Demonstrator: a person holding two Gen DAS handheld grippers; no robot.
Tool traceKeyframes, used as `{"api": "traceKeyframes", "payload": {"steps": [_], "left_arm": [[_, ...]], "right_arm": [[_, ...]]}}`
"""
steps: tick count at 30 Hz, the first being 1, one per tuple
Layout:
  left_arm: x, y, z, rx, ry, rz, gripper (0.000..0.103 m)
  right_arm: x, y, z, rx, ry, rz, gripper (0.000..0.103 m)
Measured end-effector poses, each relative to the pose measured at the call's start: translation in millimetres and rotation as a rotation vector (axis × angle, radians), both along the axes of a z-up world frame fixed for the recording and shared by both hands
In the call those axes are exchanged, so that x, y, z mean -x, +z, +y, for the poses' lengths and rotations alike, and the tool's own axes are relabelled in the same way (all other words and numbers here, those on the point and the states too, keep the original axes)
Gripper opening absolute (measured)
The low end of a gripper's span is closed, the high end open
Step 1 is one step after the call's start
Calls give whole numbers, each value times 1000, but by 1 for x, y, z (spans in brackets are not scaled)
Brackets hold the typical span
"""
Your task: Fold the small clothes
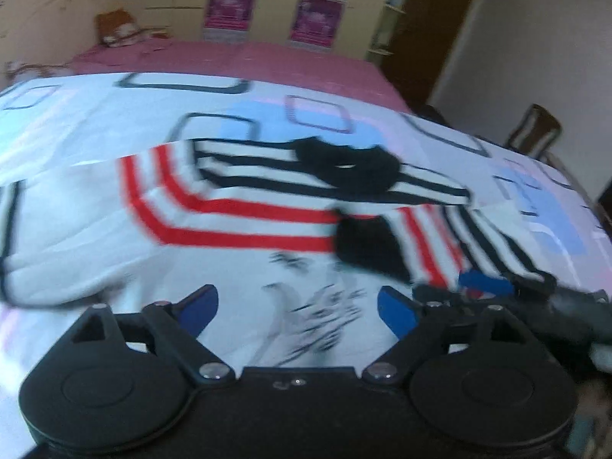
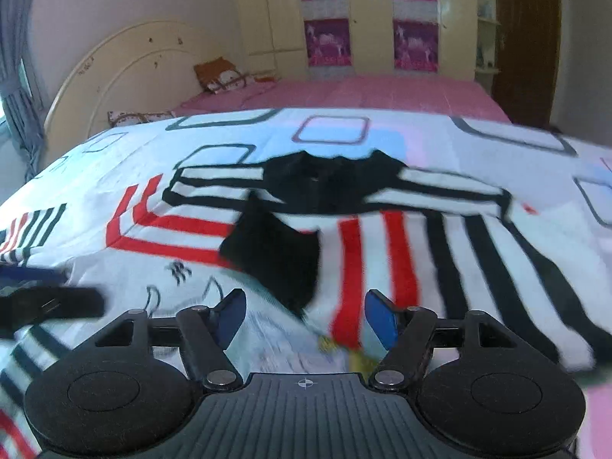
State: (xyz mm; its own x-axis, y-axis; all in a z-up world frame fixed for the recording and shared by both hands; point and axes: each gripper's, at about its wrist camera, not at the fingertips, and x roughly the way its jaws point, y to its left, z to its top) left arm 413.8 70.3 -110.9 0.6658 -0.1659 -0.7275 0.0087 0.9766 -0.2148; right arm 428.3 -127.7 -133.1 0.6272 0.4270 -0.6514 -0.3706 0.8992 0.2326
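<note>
Nearest, the left gripper [image 1: 296, 311] hangs with its blue pads wide apart and nothing between them, over the printed white front of the shirt [image 1: 244, 225]; the right gripper [image 2: 306, 315] is just as wide and empty, poised over the shirt's near hem where the red stripes run toward it. The shirt lies spread on the patterned sheet [image 2: 332, 130], with a black-cuffed sleeve [image 2: 275, 252] already folded in across the chest and the black collar [image 2: 325, 179] beyond. The step seems to be the next fold: best to pinch the hem at two well-spread points, catch only the shirt, not the sheet, and lift both sides evenly toward the collar. Motion blur hides the fine edges.
</note>
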Motion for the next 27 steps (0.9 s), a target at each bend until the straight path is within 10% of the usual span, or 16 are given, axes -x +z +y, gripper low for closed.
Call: {"api": "traceKeyframes", "payload": {"steps": [8,11,14,21,27], "left_arm": [[-57,-33,-27,34,-60,27,68],[-73,-38,-34,70,-85,49,49],[-85,-41,-40,76,-108,55,16],[-57,-4,-7,48,-24,-76,12],[-44,-38,21,19,25,27,12]], "right_arm": [[30,-3,-106,22,-261,57,52],[24,-9,-136,14,-356,78,50],[12,-13,-147,-19,-374,99,23],[2,-21,-146,8,-362,106,19],[1,-23,-143,23,-346,105,18]]}}
